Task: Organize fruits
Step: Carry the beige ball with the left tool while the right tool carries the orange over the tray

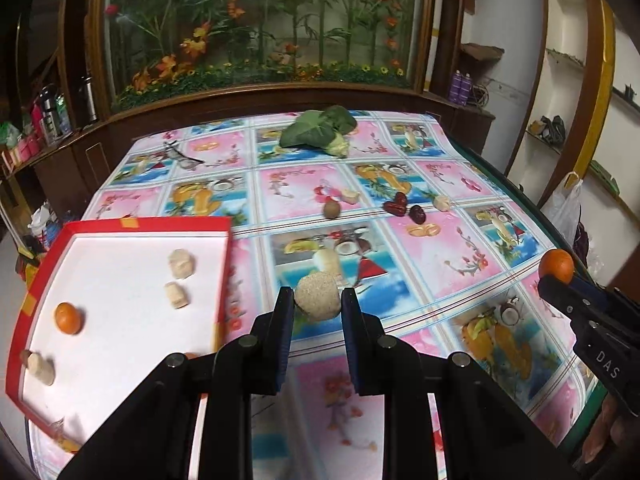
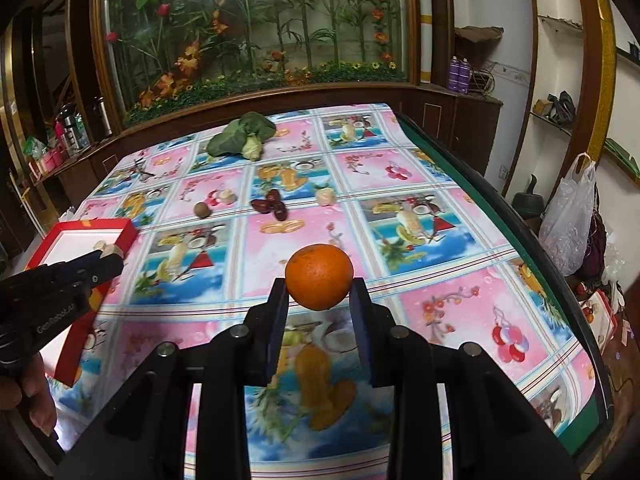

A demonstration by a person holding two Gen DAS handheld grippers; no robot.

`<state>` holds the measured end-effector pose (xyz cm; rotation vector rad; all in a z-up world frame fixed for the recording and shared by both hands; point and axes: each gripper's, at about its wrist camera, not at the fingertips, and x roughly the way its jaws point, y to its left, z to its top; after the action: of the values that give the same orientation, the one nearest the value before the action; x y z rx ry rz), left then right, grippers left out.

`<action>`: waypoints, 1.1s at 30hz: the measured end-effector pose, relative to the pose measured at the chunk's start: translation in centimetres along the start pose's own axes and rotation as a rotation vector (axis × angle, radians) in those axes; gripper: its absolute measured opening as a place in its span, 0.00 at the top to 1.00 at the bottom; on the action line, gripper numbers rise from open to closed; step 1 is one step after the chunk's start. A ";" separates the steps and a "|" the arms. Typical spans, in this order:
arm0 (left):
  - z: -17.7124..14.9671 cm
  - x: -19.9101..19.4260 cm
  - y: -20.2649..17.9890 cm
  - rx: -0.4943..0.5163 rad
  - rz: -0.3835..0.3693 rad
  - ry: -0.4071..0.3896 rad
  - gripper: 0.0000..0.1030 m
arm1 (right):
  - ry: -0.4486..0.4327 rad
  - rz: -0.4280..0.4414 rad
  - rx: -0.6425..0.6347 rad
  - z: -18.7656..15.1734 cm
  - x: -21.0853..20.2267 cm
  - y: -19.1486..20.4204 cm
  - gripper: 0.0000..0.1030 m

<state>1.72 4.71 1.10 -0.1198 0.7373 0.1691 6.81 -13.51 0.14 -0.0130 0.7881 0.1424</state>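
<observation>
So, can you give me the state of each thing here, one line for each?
Left gripper: shut on the beige ball.
Right gripper: shut on an orange.
Red tray: open, holding a second orange and pale pieces.
Dates: loose on the table.
Greens: lying at the far end.

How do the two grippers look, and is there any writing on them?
Both are black plastic with angular struts, round silver bolts and flat blue-faced jaws. The right gripper shows white letters "DAS" on its side; the left gripper shows white "GenRobot.AI". No cables or sleeves show.
</observation>
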 end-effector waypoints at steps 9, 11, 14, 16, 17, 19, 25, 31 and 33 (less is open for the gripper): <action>-0.8 -1.0 4.0 -0.057 0.045 -0.006 0.78 | -0.009 0.047 -0.055 -0.1 -0.6 4.1 0.68; -1.0 -1.2 5.0 -0.073 0.058 -0.007 0.78 | -0.009 0.057 -0.064 -0.1 -0.7 4.8 0.68; -1.2 -1.5 6.3 -0.092 0.079 -0.010 0.78 | -0.007 0.079 -0.080 -0.1 -0.5 6.2 0.68; -1.3 -1.7 7.2 -0.104 0.089 -0.011 0.78 | -0.006 0.091 -0.091 -0.1 -0.4 7.0 0.68; -1.3 -1.8 7.6 -0.110 0.097 -0.013 0.78 | -0.006 0.099 -0.098 -0.1 -0.4 7.6 0.68; -1.5 -1.9 8.6 -0.122 0.111 -0.013 0.78 | -0.006 0.116 -0.112 -0.1 -0.3 8.6 0.68; -1.7 -2.5 11.1 -0.157 0.147 -0.018 0.78 | -0.006 0.164 -0.154 -0.1 0.0 11.8 0.68; -1.7 -2.6 13.3 -0.183 0.181 -0.020 0.78 | -0.007 0.204 -0.187 0.0 0.0 14.6 0.68; -1.7 -2.5 13.9 -0.191 0.192 -0.017 0.78 | -0.009 0.217 -0.197 0.0 0.1 15.5 0.68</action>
<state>-3.93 17.82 0.88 -0.2292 0.7140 0.4232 4.82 1.81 0.73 -0.1136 0.7634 0.4254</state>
